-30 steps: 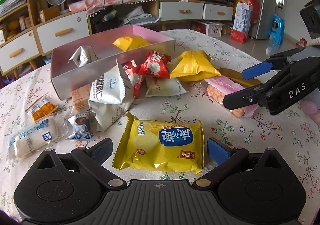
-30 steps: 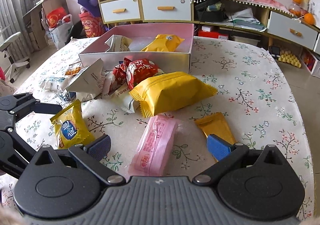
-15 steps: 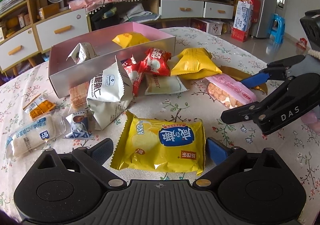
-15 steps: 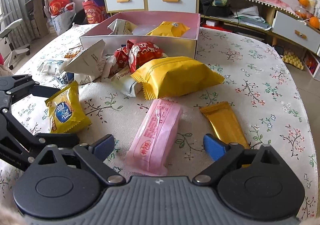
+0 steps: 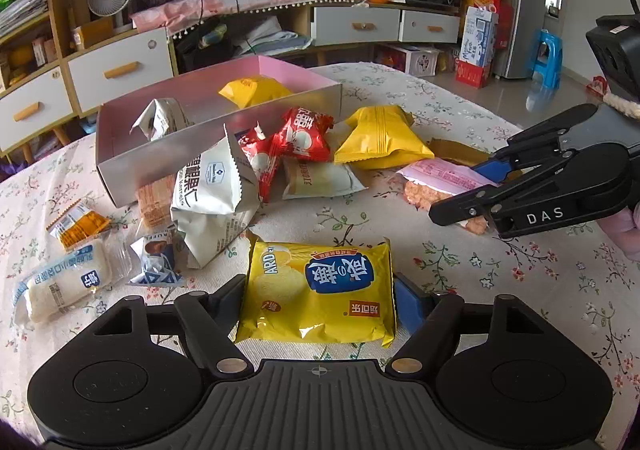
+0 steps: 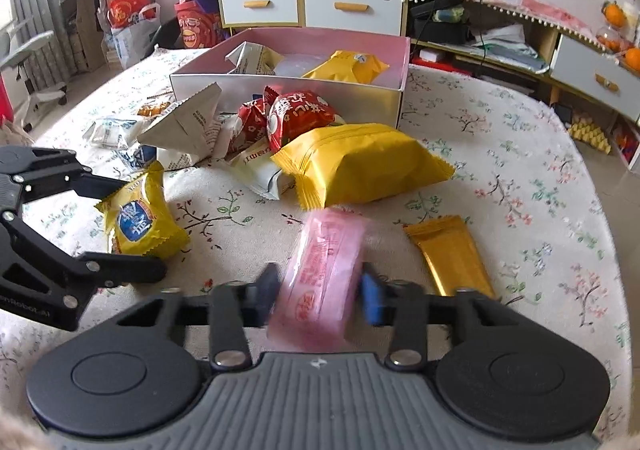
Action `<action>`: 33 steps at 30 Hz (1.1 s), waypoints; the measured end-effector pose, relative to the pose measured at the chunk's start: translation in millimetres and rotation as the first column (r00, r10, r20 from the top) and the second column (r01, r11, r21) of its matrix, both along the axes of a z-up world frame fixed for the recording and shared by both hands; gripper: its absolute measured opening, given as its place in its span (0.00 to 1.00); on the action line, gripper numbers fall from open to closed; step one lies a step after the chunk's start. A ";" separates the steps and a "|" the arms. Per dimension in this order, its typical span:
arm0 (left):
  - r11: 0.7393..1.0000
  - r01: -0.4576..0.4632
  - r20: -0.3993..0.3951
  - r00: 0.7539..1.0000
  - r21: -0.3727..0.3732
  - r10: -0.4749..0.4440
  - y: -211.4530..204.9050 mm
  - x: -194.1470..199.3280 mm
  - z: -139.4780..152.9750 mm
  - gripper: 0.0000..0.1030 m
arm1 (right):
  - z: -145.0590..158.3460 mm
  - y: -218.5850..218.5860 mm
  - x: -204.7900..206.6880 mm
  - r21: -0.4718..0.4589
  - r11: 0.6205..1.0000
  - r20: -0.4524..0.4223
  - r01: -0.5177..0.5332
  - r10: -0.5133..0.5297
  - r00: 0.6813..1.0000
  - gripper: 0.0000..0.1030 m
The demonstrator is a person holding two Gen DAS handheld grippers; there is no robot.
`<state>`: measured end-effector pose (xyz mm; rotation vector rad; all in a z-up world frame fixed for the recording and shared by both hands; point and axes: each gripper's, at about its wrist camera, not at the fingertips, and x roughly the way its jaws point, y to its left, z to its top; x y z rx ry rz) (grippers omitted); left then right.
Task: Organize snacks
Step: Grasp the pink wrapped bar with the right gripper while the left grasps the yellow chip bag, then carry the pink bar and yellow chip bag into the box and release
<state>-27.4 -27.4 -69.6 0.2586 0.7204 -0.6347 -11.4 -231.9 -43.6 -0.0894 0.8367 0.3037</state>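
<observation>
Left wrist view: your left gripper (image 5: 318, 300) is closing around the yellow cracker packet (image 5: 318, 292), which lies flat on the floral tablecloth (image 5: 520, 290) well in front of the pink box (image 5: 168, 154); both pads sit at the packet's side edges, and whether they press yet is hard to tell. Right wrist view: your right gripper (image 6: 318, 292) is closing too, and its pads already squeeze the pink wafer packet (image 6: 324, 270), which looks blurred, in front of the box and to the right of the cracker packet. Just right of it lies a gold bar wrapper (image 6: 448, 254). Nearer the box, a big yellow pouch (image 6: 360, 164), red packets (image 6: 296, 118) and a white kernel bag (image 6: 188, 126) crowd against its front wall. Inside the box rest a yellow packet (image 6: 348, 66) and a white bag (image 6: 252, 58).
</observation>
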 end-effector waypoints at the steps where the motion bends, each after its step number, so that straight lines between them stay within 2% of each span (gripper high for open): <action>1: 1.000 0.001 0.000 1.000 -0.001 -0.001 -0.1 -0.2 1.0 0.73 | 0.7 0.5 0.1 -0.005 1.000 0.001 -0.004 0.004 1.000 0.29; 12: 1.000 0.001 -0.002 1.000 -0.012 -0.001 1.2 -0.4 18.3 0.72 | 12.2 7.6 -4.4 0.036 0.997 0.006 -0.073 0.072 0.997 0.28; 20: 1.000 -0.002 0.009 1.000 -0.010 0.002 4.6 -2.2 37.5 0.72 | 33.2 9.7 -9.6 0.069 0.992 0.064 -0.103 0.098 0.993 0.28; 28: 1.000 -0.023 0.029 0.999 -0.019 0.024 9.3 2.5 54.1 0.72 | 53.7 8.0 -3.7 0.120 0.989 0.114 -0.091 0.077 0.990 0.28; 33: 0.998 -0.053 0.050 0.997 -0.032 0.055 11.1 17.9 69.6 0.72 | 63.6 8.4 9.2 0.120 0.991 0.139 -0.063 0.046 0.989 0.28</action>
